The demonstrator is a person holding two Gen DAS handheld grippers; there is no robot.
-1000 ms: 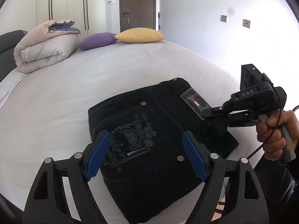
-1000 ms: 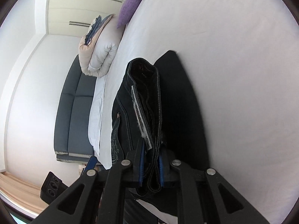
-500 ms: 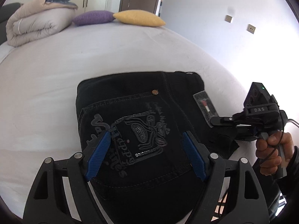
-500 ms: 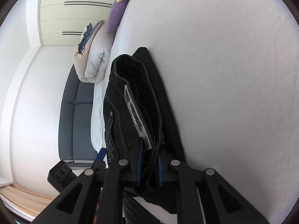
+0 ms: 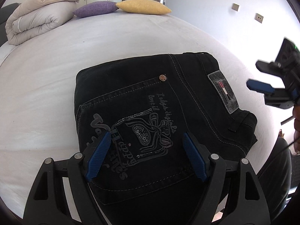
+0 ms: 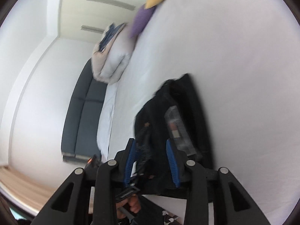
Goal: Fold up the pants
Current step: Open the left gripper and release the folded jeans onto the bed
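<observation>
**A:** What have you got in front of you?

**B:** The black pants (image 5: 150, 123), folded into a thick packet on the white bed (image 5: 93, 56), back pocket with the embroidered bow facing up and the grey waistband label (image 5: 223, 93) toward my right. The packet sits under and ahead of my left gripper (image 5: 146, 155); its blue pads (image 5: 99, 155) are spread wide over the pocket, and I can't tell whether they rest on the cloth. Nothing is pinched.

**A:** And the other hand?

**B:** The right gripper (image 6: 151, 159) has just been opening. From the left camera it sits off the label-side edge, clear of the cloth, jaws parted and empty. Its own view is blurred, with the packet ahead of the fingers rather than pressed between them.

**A:** How will it handle?

**B:** I judge it as heavy, stiff denim: layers that hold a crease but spring open at loose edges. Not slippery, not fragile. I'd take it at the stacked edge by the label, pinching all the layers together, never one ply.

**A:** Anything beyond the jaws?

**B:** Far ahead of the left jaws, a rolled duvet (image 5: 37, 20), a purple cushion (image 5: 95, 9) and a yellow cushion (image 5: 142, 5).
</observation>
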